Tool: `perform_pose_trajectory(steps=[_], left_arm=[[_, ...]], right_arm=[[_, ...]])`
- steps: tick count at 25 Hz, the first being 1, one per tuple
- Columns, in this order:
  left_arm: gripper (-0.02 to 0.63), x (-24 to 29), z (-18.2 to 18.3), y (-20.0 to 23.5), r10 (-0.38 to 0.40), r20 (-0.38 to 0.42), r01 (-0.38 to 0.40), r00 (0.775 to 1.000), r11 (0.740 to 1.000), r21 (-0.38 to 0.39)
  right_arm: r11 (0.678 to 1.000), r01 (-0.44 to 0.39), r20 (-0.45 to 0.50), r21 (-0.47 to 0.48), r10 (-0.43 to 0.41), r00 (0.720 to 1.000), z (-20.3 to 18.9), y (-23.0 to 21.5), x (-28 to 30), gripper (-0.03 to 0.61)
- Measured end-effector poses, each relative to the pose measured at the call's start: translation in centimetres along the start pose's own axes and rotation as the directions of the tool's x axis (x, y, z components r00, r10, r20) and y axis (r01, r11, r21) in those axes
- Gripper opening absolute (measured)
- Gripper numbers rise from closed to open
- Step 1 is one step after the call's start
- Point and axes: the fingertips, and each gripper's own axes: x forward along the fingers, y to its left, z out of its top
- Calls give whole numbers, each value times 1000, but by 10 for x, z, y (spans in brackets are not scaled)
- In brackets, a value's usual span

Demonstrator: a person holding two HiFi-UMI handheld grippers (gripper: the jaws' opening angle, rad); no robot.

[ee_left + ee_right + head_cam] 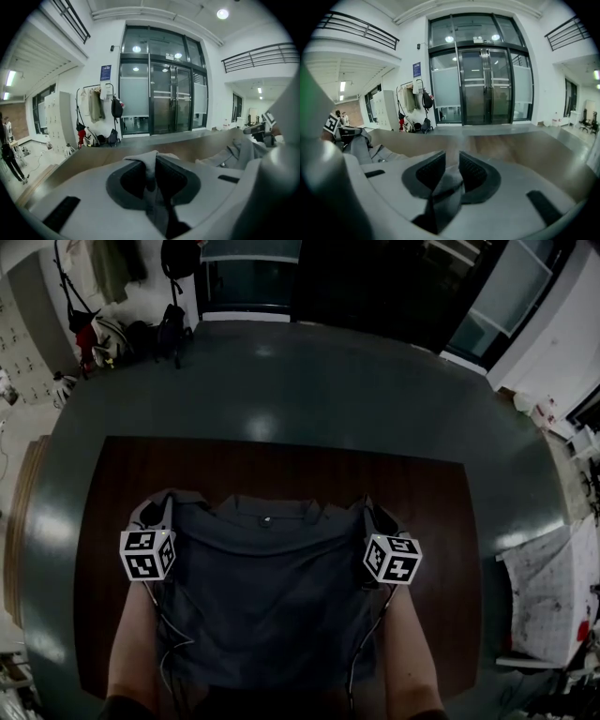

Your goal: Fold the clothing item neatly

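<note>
A dark grey T-shirt (pixel 272 596) lies on the brown table (pixel 281 460), collar away from me, its lower part hanging toward my body. My left gripper (pixel 153 515) is at the shirt's left shoulder. In the left gripper view its jaws (pixel 151 164) are shut on a fold of the shirt (pixel 143 157). My right gripper (pixel 380 517) is at the right shoulder. In the right gripper view (pixel 452 161) a gap shows between its pads, and the shirt's cloth (pixel 447 187) lies loosely low between them.
The table's far edge runs just past the collar, with grey floor (pixel 356 381) beyond. A coat rack with clothes and bags (pixel 103 296) stands at the back left by glass doors (pixel 248 277). A white sheet (pixel 548 587) lies on the floor to the right.
</note>
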Motion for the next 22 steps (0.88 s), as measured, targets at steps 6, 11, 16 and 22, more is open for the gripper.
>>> perform_pose_trajectory(steps=[6, 11, 16, 22], left_arm=[[157, 10, -11, -5, -32, -57, 33, 998, 999, 16], [253, 7, -15, -7, -71, -106, 74, 992, 997, 18], [259, -2, -11, -5, -98, -177, 104, 979, 994, 29], [278, -22, -32, -7, -135, -278, 133, 951, 991, -24]], right_arm=[[999, 11, -6, -43, -11, 1000, -2, 0, 5, 106], [999, 31, 35, -42, -30, 999, 5, 5, -5, 106], [999, 8, 81, -46, -5, 997, 19, 22, -18, 106], [999, -33, 113, -39, 37, 993, 31, 43, -36, 106]])
